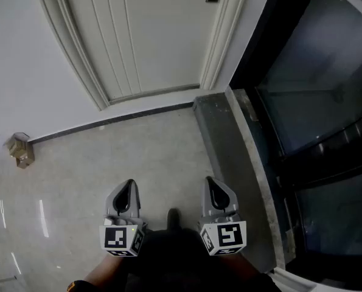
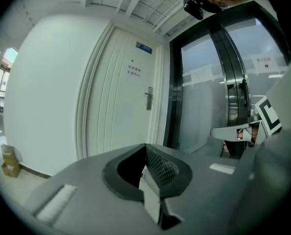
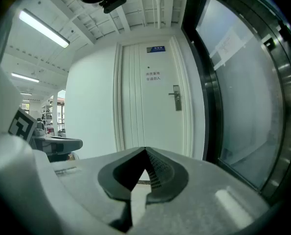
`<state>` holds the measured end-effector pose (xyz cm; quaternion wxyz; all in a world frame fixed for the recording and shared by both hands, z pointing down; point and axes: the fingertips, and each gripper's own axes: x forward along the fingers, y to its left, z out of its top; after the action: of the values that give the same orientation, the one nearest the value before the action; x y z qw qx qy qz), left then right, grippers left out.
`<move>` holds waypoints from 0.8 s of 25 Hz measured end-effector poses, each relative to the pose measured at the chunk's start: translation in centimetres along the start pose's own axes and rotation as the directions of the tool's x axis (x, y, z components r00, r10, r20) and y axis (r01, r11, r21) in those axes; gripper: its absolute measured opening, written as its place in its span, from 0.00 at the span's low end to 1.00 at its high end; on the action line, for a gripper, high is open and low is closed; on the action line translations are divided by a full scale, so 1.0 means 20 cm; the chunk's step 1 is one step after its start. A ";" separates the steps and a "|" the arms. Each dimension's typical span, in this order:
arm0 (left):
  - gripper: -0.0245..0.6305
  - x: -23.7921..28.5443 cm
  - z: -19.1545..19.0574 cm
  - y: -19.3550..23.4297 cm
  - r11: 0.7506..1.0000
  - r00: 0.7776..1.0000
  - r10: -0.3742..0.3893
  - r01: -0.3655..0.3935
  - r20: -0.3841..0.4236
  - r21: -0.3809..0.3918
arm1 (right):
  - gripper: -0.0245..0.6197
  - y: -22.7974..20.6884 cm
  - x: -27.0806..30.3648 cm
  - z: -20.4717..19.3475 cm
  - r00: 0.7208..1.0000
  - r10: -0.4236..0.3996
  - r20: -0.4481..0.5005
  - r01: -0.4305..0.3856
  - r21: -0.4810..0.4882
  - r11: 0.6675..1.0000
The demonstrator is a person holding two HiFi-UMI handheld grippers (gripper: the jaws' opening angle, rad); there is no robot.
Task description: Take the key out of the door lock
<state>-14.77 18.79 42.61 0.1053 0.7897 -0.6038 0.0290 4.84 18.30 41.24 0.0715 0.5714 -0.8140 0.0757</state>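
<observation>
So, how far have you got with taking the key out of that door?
Nothing looks done. The left tool and right tool are shut, empty, held low, away from the door. Its lock is too small to show a key. Approach, grip and pull all remain.

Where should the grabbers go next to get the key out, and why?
Probably raise the right gripper toward the silver metal door handle on the white panelled door. Both it and the left gripper hang low, away from the door, with jaws shut on nothing. The lock should sit by that handle; the key is too small to make out.
</observation>
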 end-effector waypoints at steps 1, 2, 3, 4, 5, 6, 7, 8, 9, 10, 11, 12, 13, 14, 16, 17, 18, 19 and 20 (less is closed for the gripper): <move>0.07 0.00 -0.01 0.00 1.000 1.000 0.004 -0.004 0.001 0.000 | 0.02 -0.01 0.00 0.00 1.000 0.001 0.001 -0.001 -0.002 1.000; 0.07 0.00 -0.01 -0.01 1.000 1.000 0.006 -0.006 0.001 0.000 | 0.02 -0.01 0.00 0.00 1.000 0.001 0.002 -0.001 -0.004 1.000; 0.07 0.01 -0.02 -0.02 1.000 1.000 0.007 -0.007 0.000 0.000 | 0.02 -0.02 0.00 0.00 1.000 0.001 0.002 -0.001 -0.003 1.000; 0.07 0.01 -0.02 -0.02 1.000 1.000 0.007 -0.007 0.000 0.001 | 0.02 -0.03 -0.01 0.00 1.000 0.001 0.001 -0.001 -0.002 1.000; 0.07 0.01 -0.03 -0.02 1.000 1.000 0.009 -0.009 0.000 0.003 | 0.02 -0.03 -0.01 0.00 1.000 0.001 0.001 -0.001 -0.001 1.000; 0.07 0.01 -0.04 -0.02 1.000 1.000 0.011 -0.011 0.000 0.006 | 0.02 -0.04 -0.01 0.00 1.000 0.001 0.002 -0.001 0.000 1.000; 0.07 0.01 -0.04 -0.02 1.000 1.000 0.013 -0.013 0.001 0.008 | 0.02 -0.04 -0.01 0.00 1.000 0.001 0.003 -0.001 0.001 1.000; 0.07 0.01 -0.04 -0.02 1.000 1.000 0.014 -0.014 0.002 0.011 | 0.02 -0.04 -0.01 0.00 1.000 0.001 0.004 -0.001 0.002 1.000; 0.07 0.01 -0.03 -0.02 1.000 1.000 0.015 -0.015 0.002 0.013 | 0.02 -0.05 -0.01 0.00 1.000 0.001 0.006 -0.001 0.004 1.000; 0.07 0.01 -0.03 -0.03 1.000 1.000 0.016 -0.016 0.001 0.015 | 0.02 -0.05 -0.01 0.00 1.000 0.002 0.007 -0.002 0.007 1.000; 0.07 0.02 -0.03 -0.03 1.000 1.000 0.016 -0.016 0.000 0.018 | 0.02 -0.06 0.00 0.00 1.000 0.004 0.006 -0.004 0.011 1.000; 0.07 0.02 -0.03 -0.03 1.000 1.000 0.016 -0.016 -0.002 0.020 | 0.02 -0.06 0.00 0.00 1.000 0.007 0.004 -0.007 0.018 1.000; 0.07 0.03 -0.03 -0.03 1.000 1.000 0.016 -0.016 -0.003 0.022 | 0.02 -0.06 0.01 0.00 1.000 0.010 0.001 -0.010 0.026 1.000; 0.07 0.04 -0.02 -0.03 1.000 1.000 0.017 -0.017 -0.004 0.023 | 0.02 -0.07 0.02 0.00 1.000 0.013 -0.002 -0.013 0.036 0.999; 0.07 0.06 -0.03 -0.04 1.000 1.000 0.016 -0.016 -0.009 0.018 | 0.02 -0.08 0.03 -0.01 1.000 0.018 -0.004 -0.018 0.056 0.998; 0.07 0.06 -0.02 -0.05 1.000 1.000 0.013 -0.013 -0.012 0.015 | 0.02 -0.09 0.03 -0.02 1.000 0.019 -0.004 -0.019 0.064 0.998; 0.07 0.07 -0.02 -0.07 1.000 1.000 0.011 -0.011 -0.011 0.013 | 0.02 -0.10 0.02 -0.02 1.000 0.020 -0.003 -0.019 0.070 0.997; 0.07 0.08 -0.02 -0.08 1.000 1.000 0.010 -0.010 -0.006 0.014 | 0.02 -0.11 0.02 -0.02 1.000 0.020 -0.001 -0.020 0.075 0.997; 0.07 0.08 -0.01 -0.09 1.000 1.000 0.009 -0.009 -0.001 0.016 | 0.02 -0.13 0.01 -0.01 1.000 0.019 0.002 -0.019 0.077 0.997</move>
<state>-12.56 17.72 42.95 0.0990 0.7877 -0.6070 0.0349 7.15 17.21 41.59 0.0480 0.5660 -0.8160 0.1075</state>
